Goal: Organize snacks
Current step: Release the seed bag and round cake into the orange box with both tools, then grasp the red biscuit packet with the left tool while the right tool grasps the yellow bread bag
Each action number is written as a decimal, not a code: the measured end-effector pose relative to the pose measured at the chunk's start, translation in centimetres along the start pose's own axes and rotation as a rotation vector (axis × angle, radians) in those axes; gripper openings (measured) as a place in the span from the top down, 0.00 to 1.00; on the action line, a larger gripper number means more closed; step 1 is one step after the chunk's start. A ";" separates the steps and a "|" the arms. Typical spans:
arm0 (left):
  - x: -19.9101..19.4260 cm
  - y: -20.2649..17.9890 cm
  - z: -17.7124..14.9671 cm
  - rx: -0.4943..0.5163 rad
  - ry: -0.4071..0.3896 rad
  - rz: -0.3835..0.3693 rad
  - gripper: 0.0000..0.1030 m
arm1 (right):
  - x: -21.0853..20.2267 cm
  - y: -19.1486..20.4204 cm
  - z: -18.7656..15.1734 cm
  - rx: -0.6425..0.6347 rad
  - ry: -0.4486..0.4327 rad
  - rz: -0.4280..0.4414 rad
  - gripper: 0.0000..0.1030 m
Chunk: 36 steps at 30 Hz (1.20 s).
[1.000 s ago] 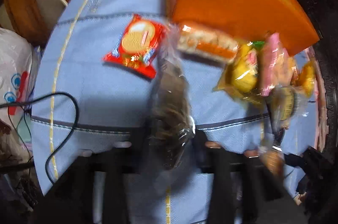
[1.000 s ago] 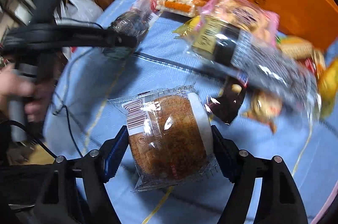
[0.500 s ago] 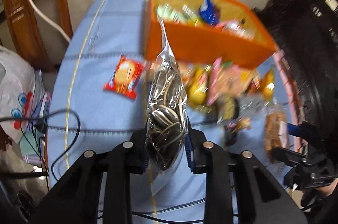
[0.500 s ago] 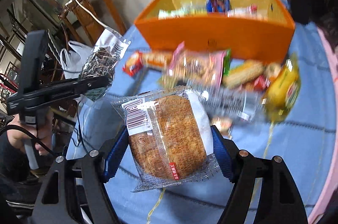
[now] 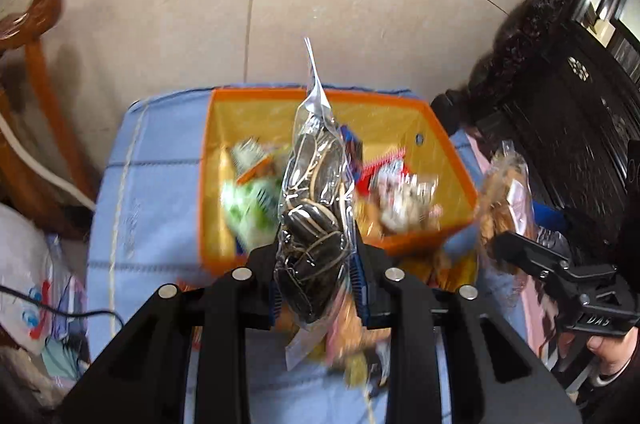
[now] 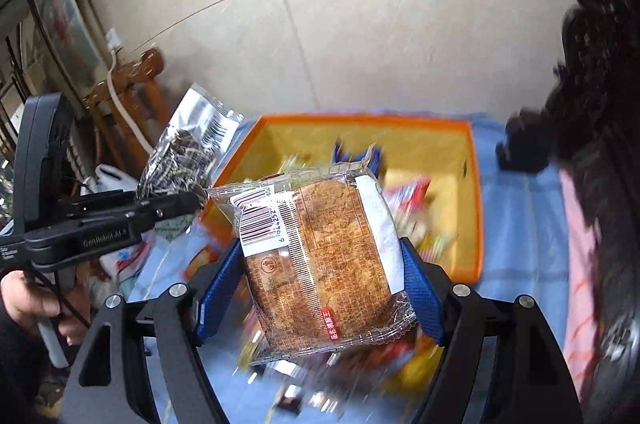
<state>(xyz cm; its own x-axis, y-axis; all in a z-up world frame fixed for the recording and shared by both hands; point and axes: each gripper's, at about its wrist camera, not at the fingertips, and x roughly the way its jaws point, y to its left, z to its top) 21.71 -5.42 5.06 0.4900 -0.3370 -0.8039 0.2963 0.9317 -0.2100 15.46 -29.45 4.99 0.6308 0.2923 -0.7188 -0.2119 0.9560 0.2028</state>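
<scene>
Left wrist view, left to right. A white plastic bag [image 5: 24, 264] with red and blue print is lying at the left edge, partly cut off; a brown wooden chair [image 5: 36, 71] is standing behind it, only its back post showing. The bench under a light blue cloth [image 5: 148, 191] is carrying an open orange fabric bin with a yellow lining [image 5: 404, 115]. Inside it, blurred wrappers in green, red and white are lying in a heap; their brands cannot be read. The left hand-held gripper [image 5: 316, 284] is clamping a clear plastic bag of dark striped sunflower seeds [image 5: 316, 207] between its blue pads, the bag standing upright in front of the bin and hiding part of its contents. Loose snacks below the fingers are smeared by blur. At the right edge the right hand-held gripper [image 5: 516, 248] is appearing side-on, with a person's hand [image 5: 608, 356] on its grip, half cut off.

Right wrist view, left to right. A hand [image 6: 28, 300] is gripping the left tool, whose seed bag is showing its white barcode panel beside the bin's left wall. At centre, the right hand-held gripper is pinching a clear-wrapped round brown cake with a white label [image 6: 320, 256] by its two sides, above the bin's near rim, which it is hiding. Dark carved furniture [image 6: 600, 83] is filling the right edge, blurred.
</scene>
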 end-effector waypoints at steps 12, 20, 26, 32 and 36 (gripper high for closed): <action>5.5 1.2 3.2 -0.036 0.015 0.157 0.18 | 7.6 -3.5 3.7 0.052 0.020 -0.046 0.16; 2.7 5.3 -4.0 -0.033 0.064 0.249 0.17 | 4.8 -4.5 -5.2 0.153 0.116 0.009 0.08; 3.6 9.7 -11.2 -0.134 0.200 0.285 0.17 | 2.7 -4.5 -11.4 0.218 0.214 -0.016 0.07; 5.1 10.8 -14.1 -0.107 0.242 0.309 0.17 | 1.6 -3.3 -14.3 0.238 0.252 -0.019 0.07; 7.3 11.9 -14.2 -0.102 0.275 0.313 0.17 | 1.3 -2.3 -15.1 0.233 0.259 -0.017 0.07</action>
<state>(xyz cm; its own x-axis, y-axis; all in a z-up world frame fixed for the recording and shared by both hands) 17.18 5.10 -11.24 0.3023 0.0000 -0.9532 0.0786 0.9966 0.0249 5.51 -31.67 -6.46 0.4165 0.2888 -0.8620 -0.0083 0.9493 0.3141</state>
